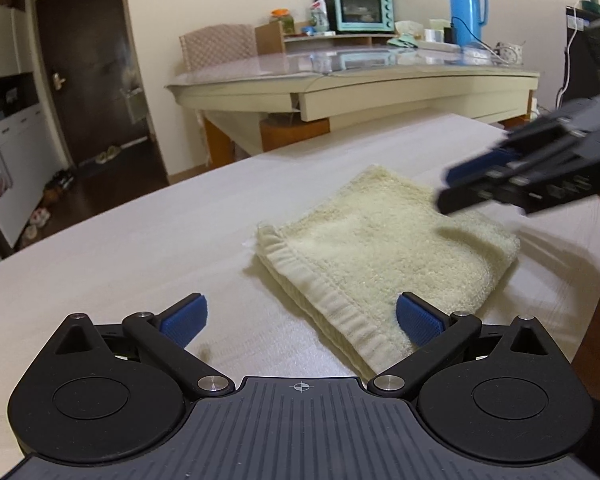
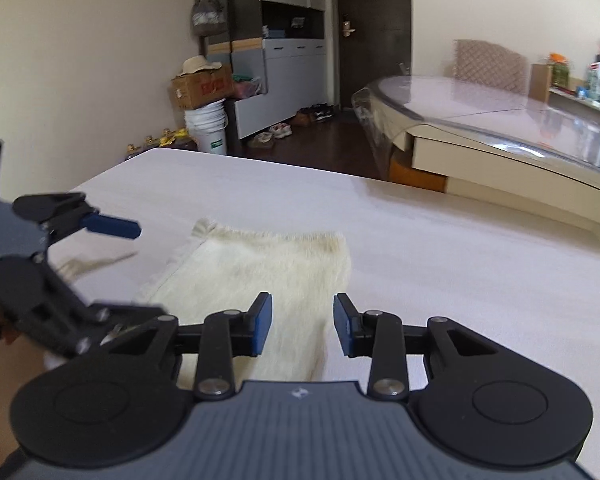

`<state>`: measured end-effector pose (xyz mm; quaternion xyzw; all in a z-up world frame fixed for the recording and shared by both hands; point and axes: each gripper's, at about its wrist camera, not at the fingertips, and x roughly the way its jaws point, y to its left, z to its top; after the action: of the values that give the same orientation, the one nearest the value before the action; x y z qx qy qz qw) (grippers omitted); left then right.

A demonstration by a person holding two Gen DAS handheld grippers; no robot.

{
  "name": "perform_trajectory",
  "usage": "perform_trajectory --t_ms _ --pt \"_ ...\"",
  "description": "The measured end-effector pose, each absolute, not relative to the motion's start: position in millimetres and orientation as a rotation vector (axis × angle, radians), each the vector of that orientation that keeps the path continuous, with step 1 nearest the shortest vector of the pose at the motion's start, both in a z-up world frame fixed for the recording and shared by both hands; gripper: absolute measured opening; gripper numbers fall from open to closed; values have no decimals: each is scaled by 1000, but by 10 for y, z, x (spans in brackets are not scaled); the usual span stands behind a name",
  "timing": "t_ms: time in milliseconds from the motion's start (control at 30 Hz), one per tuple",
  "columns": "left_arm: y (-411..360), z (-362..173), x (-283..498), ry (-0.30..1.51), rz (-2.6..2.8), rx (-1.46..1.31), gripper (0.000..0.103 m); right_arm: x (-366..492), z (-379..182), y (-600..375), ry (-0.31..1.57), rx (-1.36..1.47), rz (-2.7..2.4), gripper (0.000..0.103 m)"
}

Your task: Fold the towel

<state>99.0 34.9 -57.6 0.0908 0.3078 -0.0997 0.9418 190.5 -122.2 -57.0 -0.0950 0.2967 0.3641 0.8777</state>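
Note:
A cream terry towel [image 1: 380, 240] lies folded into a thick rectangle on the white table [image 1: 140, 260], its ribbed hem toward me. My left gripper [image 1: 300, 318] is open wide just above the table, and the towel's near corner lies between its blue pads. My right gripper [image 1: 444, 190] comes in blurred from the right, above the towel's far right side. In the right wrist view the towel [image 2: 260, 268] lies under my right gripper [image 2: 302, 324]. That gripper is open with a narrow gap and its pads press on nothing. The left gripper [image 2: 148, 272] hovers at the towel's left edge.
The white table's far edge [image 2: 260, 160] drops to a dark floor. Beyond it stands a cream glass-topped table [image 1: 360, 80] with a mint oven [image 1: 360, 10] and a blue thermos [image 1: 466, 8]. A hand [image 2: 4, 336] shows at the left edge.

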Motion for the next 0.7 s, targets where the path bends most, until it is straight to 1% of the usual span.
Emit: perform_trajectory --t_ms 167,233,300,367,433,500,567,600,667,700 --pt "364 -584 988 627 -197 162 103 2129 -590 -997 652 -244 797 37" --pt "381 -592 984 626 -195 147 103 2235 -656 -952 703 -233 801 39" --pt "393 -592 983 628 -192 132 103 2235 -655 -980 703 -214 810 40" --pt "399 -578 975 627 -182 122 103 2192 -618 -1035 694 -191 810 46" --pt "410 -554 960 629 -171 99 103 2072 -546 -1124 669 -172 806 59" --pt "423 -532 942 634 -155 72 103 1902 -479 -1227 646 -158 805 65" --pt "429 -520 913 640 -125 45 103 1767 -448 -1318 637 -138 796 74" --pt "427 -517 893 644 -108 33 103 1687 -434 -1371 632 -127 790 81" --pt "415 -516 853 657 -76 17 103 1521 -417 -1489 623 -88 779 86" --pt "410 -515 834 661 -62 9 103 1497 -412 -1514 621 -76 774 92"
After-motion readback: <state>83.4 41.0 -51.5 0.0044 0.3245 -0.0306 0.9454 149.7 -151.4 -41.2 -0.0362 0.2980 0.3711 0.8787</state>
